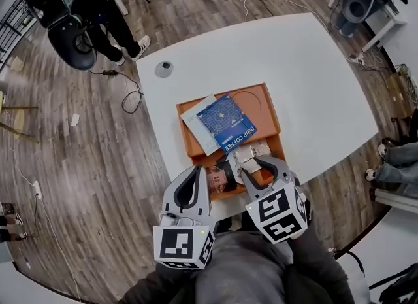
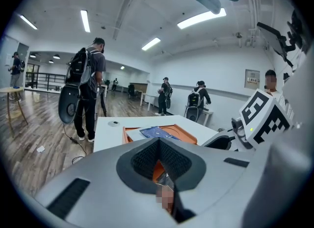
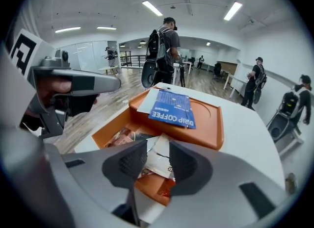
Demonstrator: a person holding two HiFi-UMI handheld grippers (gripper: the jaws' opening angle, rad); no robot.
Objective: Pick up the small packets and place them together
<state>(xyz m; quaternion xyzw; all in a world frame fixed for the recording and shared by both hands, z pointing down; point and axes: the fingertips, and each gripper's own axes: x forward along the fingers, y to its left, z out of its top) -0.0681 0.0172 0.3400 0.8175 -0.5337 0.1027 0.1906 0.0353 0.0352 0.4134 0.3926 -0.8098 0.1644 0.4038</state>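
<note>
Step in hand: by the look of it, a pick of the white packet (image 1: 243, 154) is being set up. The packet is lying in the near compartment of the orange tray (image 1: 264, 100), close to the divider.
Right gripper (image 3: 158, 162): it is pointing steeply down with its jaws standing about half apart. They are framing the white packet and are not pressing on it.
Left gripper (image 1: 194, 172): it is hanging beside the tray's near-left corner with its jaw tips together and nothing caught between them.
Doing it well: the jaws should be straddling one edge of the foil before closing. They should be biting only the top packet, so that the pink-brown packets (image 1: 215, 180) beside it are not dragged along.
Watching for: thin foil lying flat is likely to slip, so tipping a corner up against the tray wall should help.
Blue drip coffee packet (image 1: 226, 121): one, resting in the tray's far section on a white sheet (image 1: 194, 123), also one.
Small packets in the near compartment: at least three are showing. They overlap, so the exact count is unclear.
Trays: one, sitting on the white table (image 1: 313, 87).
Small grey disc (image 1: 163, 68): one, lying well apart from the tray.
</note>
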